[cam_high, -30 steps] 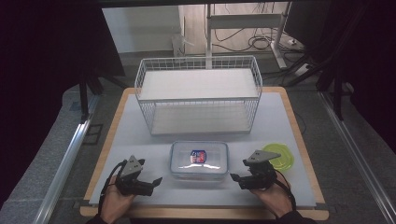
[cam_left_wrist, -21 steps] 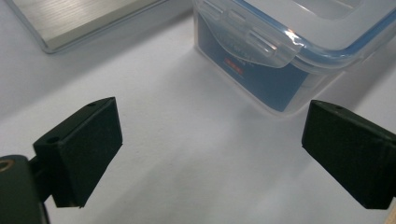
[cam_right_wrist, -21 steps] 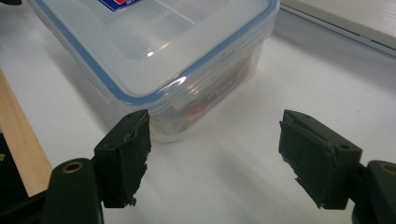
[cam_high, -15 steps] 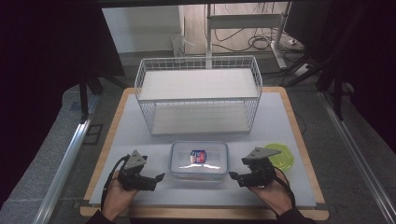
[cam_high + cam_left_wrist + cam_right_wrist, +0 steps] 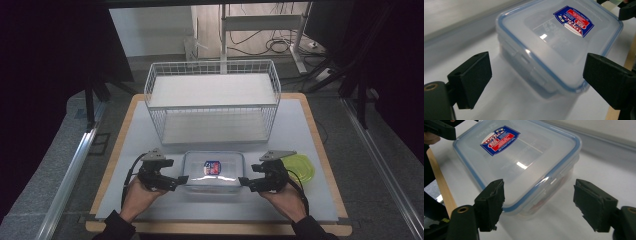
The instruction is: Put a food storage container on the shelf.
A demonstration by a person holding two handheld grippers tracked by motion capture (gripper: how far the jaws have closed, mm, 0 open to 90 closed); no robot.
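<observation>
Near the table's (image 5: 150, 130) front edge sits the lidded container (image 5: 212, 170), flanked by left hand-held gripper (image 5: 181, 179) and right hand-held gripper (image 5: 243, 181), both spread, probably to lift it together.

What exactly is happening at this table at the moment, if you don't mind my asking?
A person holds a gripper in each hand, at either end of a clear lidded container lying on the white table. The left gripper and the right gripper both stand open, pointing at its short ends without clamping it. A white wire basket sits behind, and a green lid lies to the right.
</observation>
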